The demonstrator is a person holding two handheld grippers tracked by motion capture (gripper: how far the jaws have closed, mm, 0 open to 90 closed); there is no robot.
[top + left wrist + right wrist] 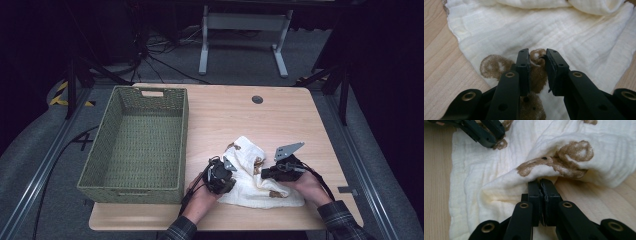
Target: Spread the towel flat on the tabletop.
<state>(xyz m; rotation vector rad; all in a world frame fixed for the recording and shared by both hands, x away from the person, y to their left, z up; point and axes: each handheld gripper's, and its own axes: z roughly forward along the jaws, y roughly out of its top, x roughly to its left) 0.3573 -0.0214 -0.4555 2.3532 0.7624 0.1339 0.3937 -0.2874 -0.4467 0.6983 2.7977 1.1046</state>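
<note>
Right tool (541,185) clamped on muslin cloth (250,170) fold, left tool (537,65) slightly parted over it beside wicker basket (150,100); risked slipping from thin bite

A lab: dark curtains, grey carpet (320,50), floor cables (165,62), framed wooden table (280,117).

High view looks down; both gripper views closely share the cloth (255,175).
</note>
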